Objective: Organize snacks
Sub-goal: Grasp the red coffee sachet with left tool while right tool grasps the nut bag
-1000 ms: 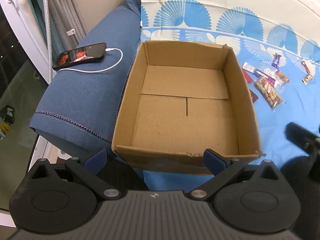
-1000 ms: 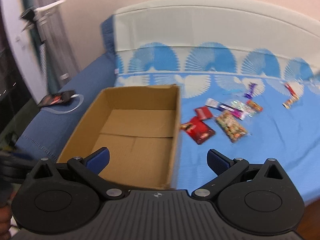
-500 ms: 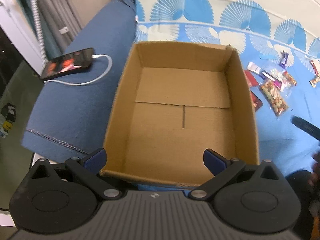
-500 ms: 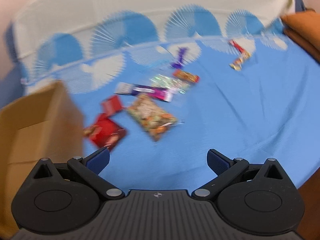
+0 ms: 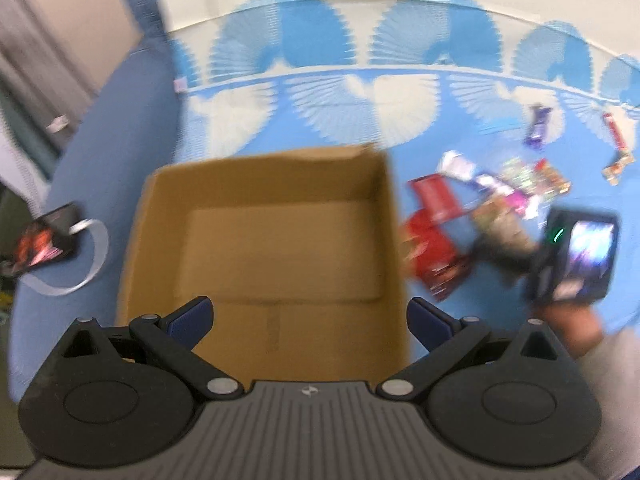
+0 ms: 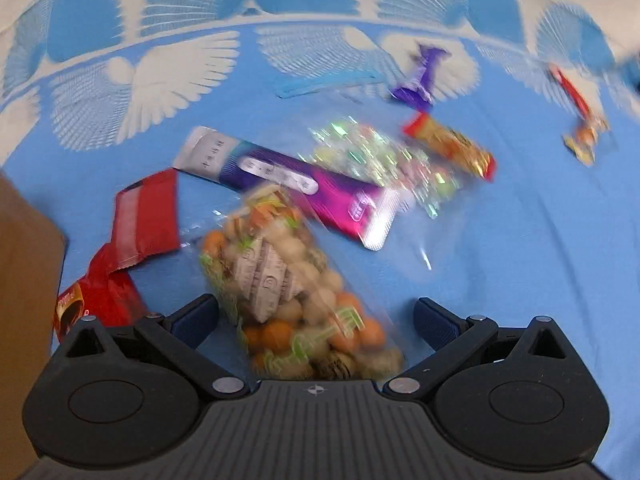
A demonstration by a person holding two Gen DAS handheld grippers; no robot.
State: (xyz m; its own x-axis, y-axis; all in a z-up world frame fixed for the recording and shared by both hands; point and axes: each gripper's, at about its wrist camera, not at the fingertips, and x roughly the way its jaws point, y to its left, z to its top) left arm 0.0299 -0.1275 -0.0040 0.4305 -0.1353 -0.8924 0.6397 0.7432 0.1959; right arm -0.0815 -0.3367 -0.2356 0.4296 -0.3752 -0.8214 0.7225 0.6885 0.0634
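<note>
While the left claw [image 5: 310, 316] hangs released above the near part of the cardboard box [image 5: 264, 240], its blue fingertips spread wide and holding nothing, the right claw [image 6: 316, 316] is lowered over the snacks on the blue patterned sheet [image 6: 540, 240]. The right claw is also released, and the clear bag of mixed nuts [image 6: 296, 292] lies between its two spread fingertips, its near end running under the claw body; whether either fingertip touches the bag cannot be told. Just beyond that bag lies a purple and white bar [image 6: 288, 180], with a glittery clear packet [image 6: 384, 160] to its right and an orange bar [image 6: 452, 148] farther right. A small purple sweet [image 6: 420, 80] sits farther ahead. To the left of the right claw lie two red packets [image 6: 140, 216], next to the box wall. Left of the left claw, beyond the box, a phone [image 5: 44, 240] with a white cable rests on the blue sofa arm [image 5: 112, 152].
</note>
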